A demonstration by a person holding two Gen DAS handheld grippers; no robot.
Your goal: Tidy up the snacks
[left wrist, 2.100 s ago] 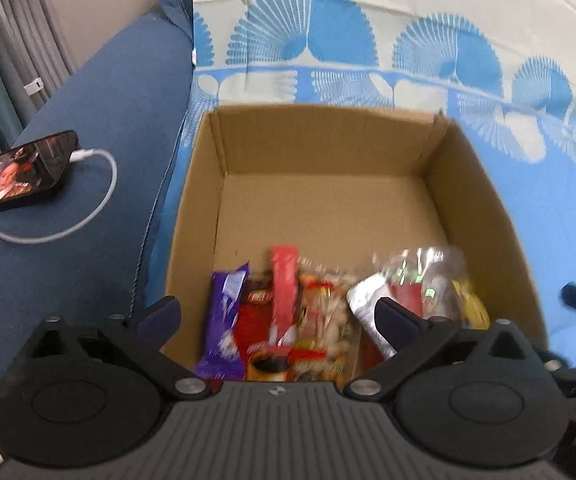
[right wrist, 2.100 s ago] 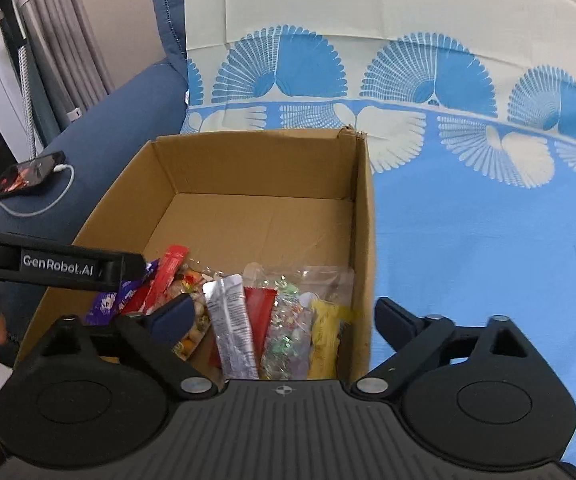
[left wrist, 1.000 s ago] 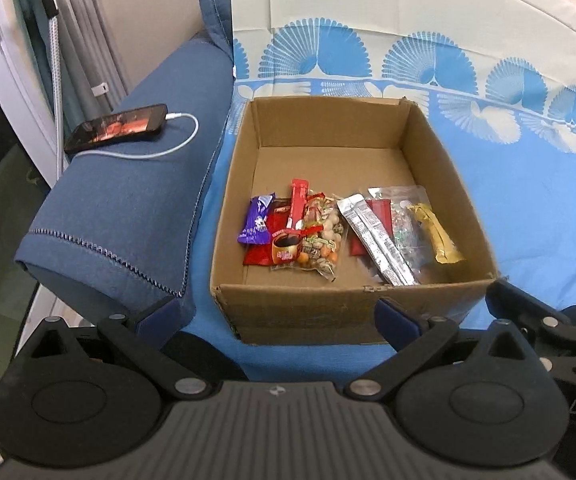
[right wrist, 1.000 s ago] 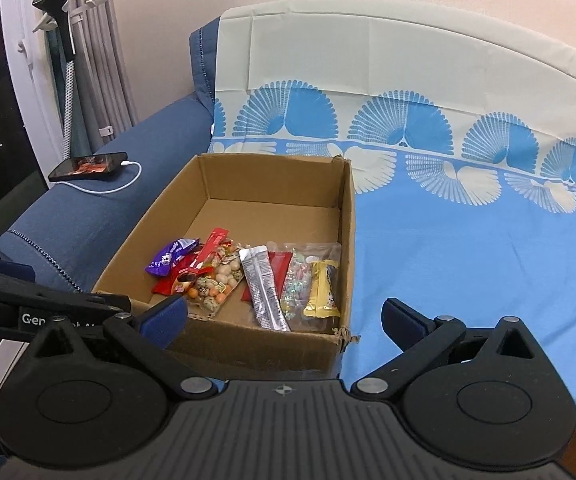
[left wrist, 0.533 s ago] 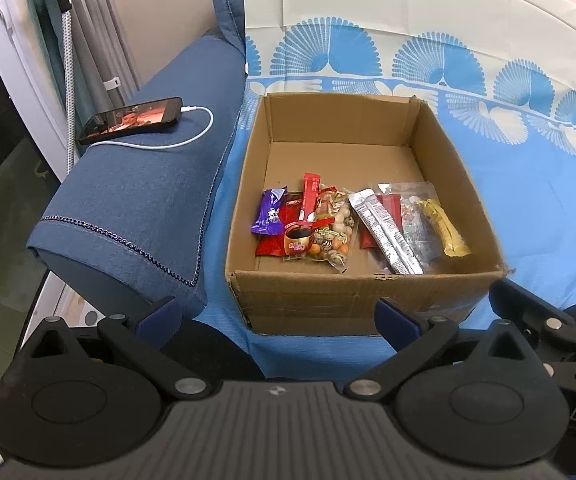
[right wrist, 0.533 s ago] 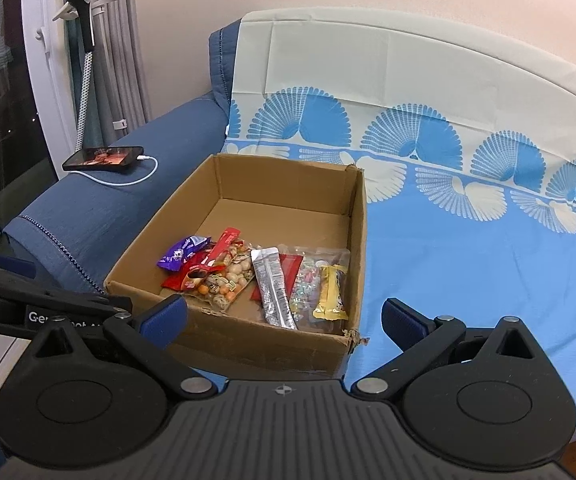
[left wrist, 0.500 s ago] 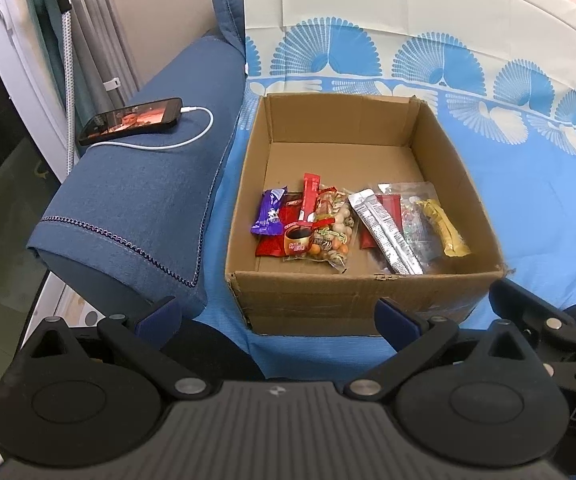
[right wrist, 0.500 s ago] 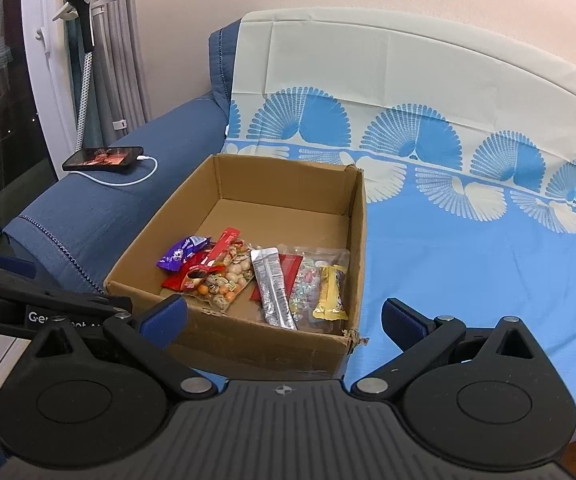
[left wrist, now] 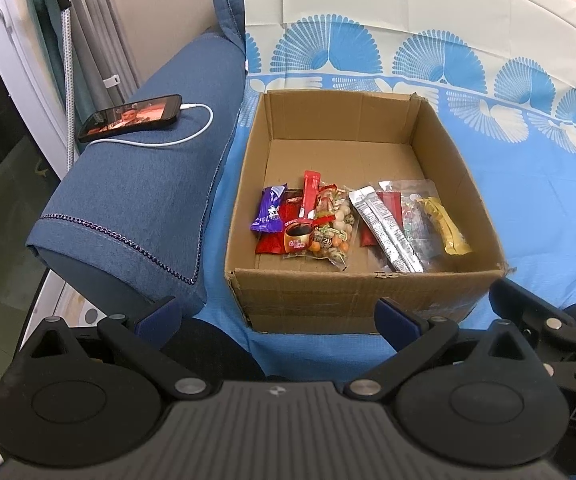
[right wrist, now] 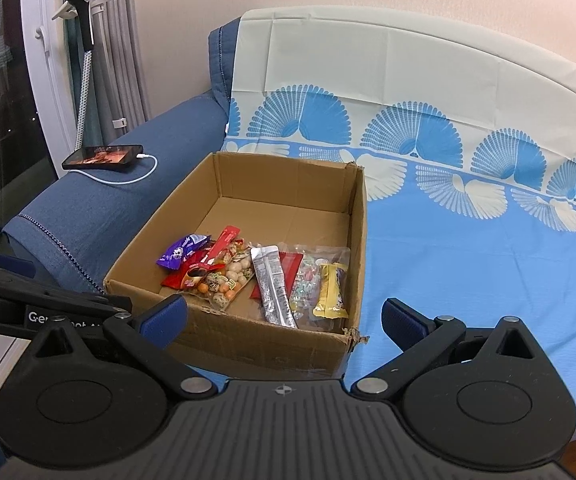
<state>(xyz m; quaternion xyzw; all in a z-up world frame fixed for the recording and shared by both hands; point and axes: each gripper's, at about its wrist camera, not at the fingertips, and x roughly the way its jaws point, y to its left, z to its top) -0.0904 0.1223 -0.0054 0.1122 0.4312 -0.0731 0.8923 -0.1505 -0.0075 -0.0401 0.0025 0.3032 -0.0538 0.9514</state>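
Left hand-held gripper (left wrist: 278, 318) agape; silver sachet (left wrist: 385, 229) lengthwise front-to-back.

"Ge…bot" on left claw (right wrist: 66, 316), partly hidden

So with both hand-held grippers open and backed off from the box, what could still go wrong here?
1. The cardboard box sits near the sofa's front edge; a nudge from the left hand-held gripper or right hand-held gripper might tip it off.
2. The silver sachet overlaps the clear candy bag, so a pinch may lift both.
3. The phone and its cable lie on the armrest, where a sweep could snag them.
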